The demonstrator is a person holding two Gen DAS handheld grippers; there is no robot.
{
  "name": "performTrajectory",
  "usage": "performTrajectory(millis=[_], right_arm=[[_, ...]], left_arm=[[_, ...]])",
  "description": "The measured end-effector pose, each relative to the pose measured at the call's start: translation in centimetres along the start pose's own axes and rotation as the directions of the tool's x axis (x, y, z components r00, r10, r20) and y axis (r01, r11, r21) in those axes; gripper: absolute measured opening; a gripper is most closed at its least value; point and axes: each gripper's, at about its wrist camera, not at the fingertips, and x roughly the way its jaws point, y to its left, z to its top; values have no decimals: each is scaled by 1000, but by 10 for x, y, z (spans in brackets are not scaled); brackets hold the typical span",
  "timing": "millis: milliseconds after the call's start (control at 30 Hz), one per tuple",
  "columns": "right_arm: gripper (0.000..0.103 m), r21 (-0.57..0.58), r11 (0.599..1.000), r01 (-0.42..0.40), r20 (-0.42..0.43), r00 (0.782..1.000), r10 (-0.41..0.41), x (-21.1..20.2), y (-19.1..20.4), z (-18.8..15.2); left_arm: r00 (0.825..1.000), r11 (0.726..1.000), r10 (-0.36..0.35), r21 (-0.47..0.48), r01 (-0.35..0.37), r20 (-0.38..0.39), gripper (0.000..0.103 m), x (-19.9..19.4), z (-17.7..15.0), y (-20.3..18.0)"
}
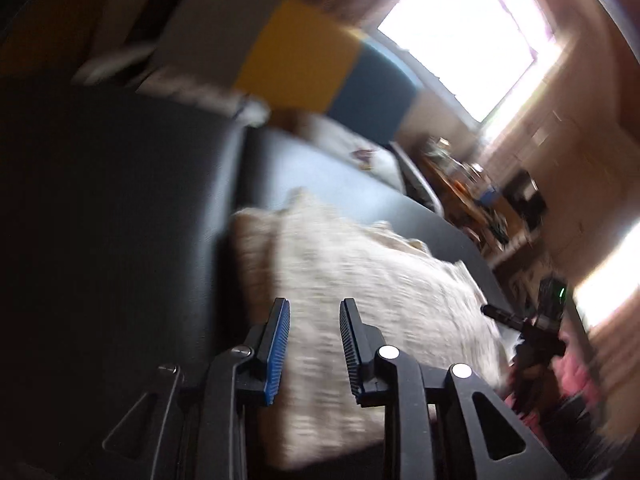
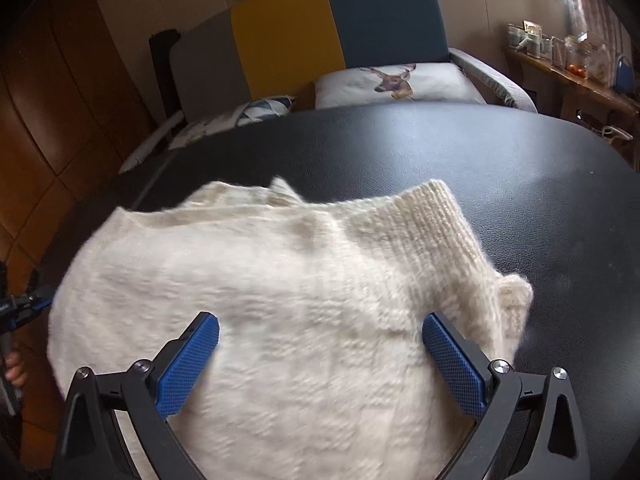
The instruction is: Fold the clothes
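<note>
The sweater (image 2: 280, 300), a cream knit, lies bunched on the black table (image 2: 440, 152), near its front edge, with a ribbed hem or cuff turned up at the far right. It looks partly gathered, which would fit either a fold under way or a garment just laid down. Behind the table a sofa (image 2: 332, 28) holds a deer-print cushion (image 2: 396, 80).

The right gripper (image 2: 320, 344) hovers above the knit with its 2 blue pads spread wide, holding nothing, probably poised to pick an edge. The left gripper (image 1: 314, 344) points along the sweater's side, its pads narrowly apart with no cloth visibly between them.

The left view is motion-blurred, so sleeves and neckline cannot be made out, and the sweater's near edge is cut off.
</note>
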Motion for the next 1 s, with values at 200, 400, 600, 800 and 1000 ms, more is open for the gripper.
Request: performTrajectory(millis=[200,400,600,800,1000], right_arm=[[103,-61,998,23,-38,999,-26,-17,23,-41],[103,-190,974,125,-45,990,-135,-17,34,-77],[103,-171,976,135,-1,991,-137,-20,34,-81],[103,-167,975,143,26,990,-141,-20,34,-84],[103,-169,975,142,17,990,-141,-19,33,-80]], left_arm=[[980,988,103,134,-80,-170,26,42,-37,-22],[990,999,34,21,-31,-139,25,31,-37,-2],[998,986,-58,-160,55,-15,35,-2,-9,34],[992,961,-65,-273,34,-105,52,21,33,81],[961,978,-63,-210,5,-269,58,73,42,85]])
